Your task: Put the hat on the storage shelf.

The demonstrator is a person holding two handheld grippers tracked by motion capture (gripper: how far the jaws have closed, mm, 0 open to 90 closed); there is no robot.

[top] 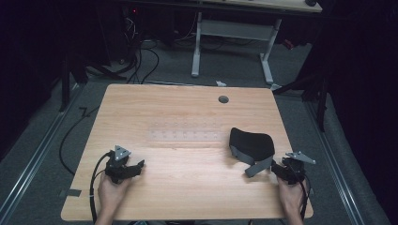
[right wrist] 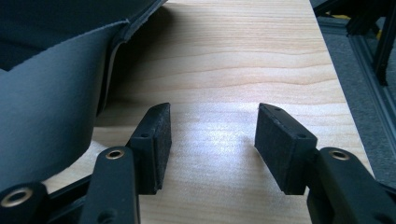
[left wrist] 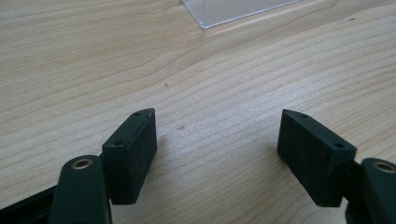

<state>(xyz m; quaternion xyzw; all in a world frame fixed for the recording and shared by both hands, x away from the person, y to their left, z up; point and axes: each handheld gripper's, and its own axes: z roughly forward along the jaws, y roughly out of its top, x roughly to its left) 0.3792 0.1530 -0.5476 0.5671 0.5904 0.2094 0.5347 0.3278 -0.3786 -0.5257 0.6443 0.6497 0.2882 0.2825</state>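
A black fabric piece (top: 252,142) with a grey band (top: 257,167) lies on the right half of the wooden table (top: 187,187). My right gripper (top: 278,170) rests just right of the band's end, a hand holding it. In the right gripper view its jaws (right wrist: 212,135) stand open over bare wood, with the grey band (right wrist: 46,116) curving beside the left jaw and apart from it. My left gripper (top: 135,168) sits at the near left of the table. Its jaws (left wrist: 217,140) are open with nothing between them.
A clear plastic sheet (top: 185,135) lies flat across the table's middle; its corner (left wrist: 233,9) lies ahead of the left gripper. A round cable hole (top: 223,99) sits near the far edge. The table's right edge (right wrist: 338,93) runs close beside my right gripper, with floor rails beyond.
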